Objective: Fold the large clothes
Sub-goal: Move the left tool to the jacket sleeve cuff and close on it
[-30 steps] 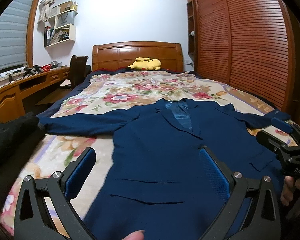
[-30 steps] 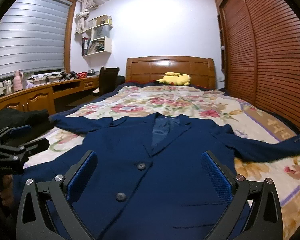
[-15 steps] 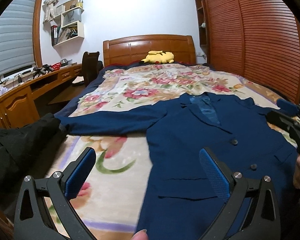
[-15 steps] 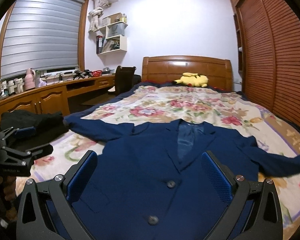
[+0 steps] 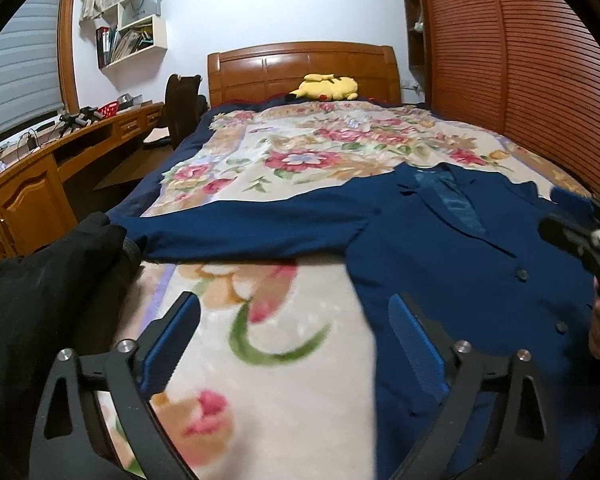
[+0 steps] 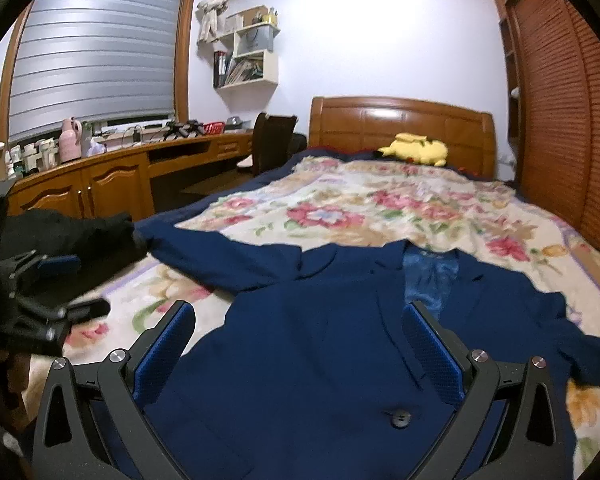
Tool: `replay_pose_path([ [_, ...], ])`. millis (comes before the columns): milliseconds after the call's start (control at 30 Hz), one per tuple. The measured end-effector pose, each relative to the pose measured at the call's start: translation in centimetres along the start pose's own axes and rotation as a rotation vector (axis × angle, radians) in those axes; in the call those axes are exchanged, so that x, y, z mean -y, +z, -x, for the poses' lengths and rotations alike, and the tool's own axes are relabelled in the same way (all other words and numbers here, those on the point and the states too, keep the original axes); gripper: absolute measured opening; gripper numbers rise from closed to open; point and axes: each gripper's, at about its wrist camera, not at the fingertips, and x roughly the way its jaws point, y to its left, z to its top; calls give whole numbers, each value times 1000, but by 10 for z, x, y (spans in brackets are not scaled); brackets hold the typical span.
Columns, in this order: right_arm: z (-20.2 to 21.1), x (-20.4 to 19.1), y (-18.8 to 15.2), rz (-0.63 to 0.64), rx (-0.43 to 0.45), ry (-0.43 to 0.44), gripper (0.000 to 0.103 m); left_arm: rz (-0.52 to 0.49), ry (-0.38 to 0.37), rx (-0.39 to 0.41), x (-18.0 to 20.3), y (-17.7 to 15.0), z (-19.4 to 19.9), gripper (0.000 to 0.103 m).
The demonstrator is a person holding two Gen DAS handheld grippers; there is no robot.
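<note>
Swinging toward 9 o'clock since a second ago: left claw, wide and empty, now nearing blazer sleeve on bed. Right claw hovering wide above blazer front. Probably starting sleeve fold.

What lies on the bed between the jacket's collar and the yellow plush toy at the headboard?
Only the bare floral blanket lies between the navy jacket and the yellow plush toy. The right wrist view shows this best.
</note>
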Motion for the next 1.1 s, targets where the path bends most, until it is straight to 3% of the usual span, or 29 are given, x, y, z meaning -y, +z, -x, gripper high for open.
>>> replay_pose_path([
  [467, -47, 40, -17, -5, -114, 6, 102, 65, 56, -115, -49, 28, -96, 83],
  [767, -60, 15, 0, 1, -157, 11, 102, 217, 67, -193, -88, 35, -157, 83],
  [1100, -70, 7, 5, -10, -176, 10, 102, 295, 111, -313, -109, 31, -197, 79],
])
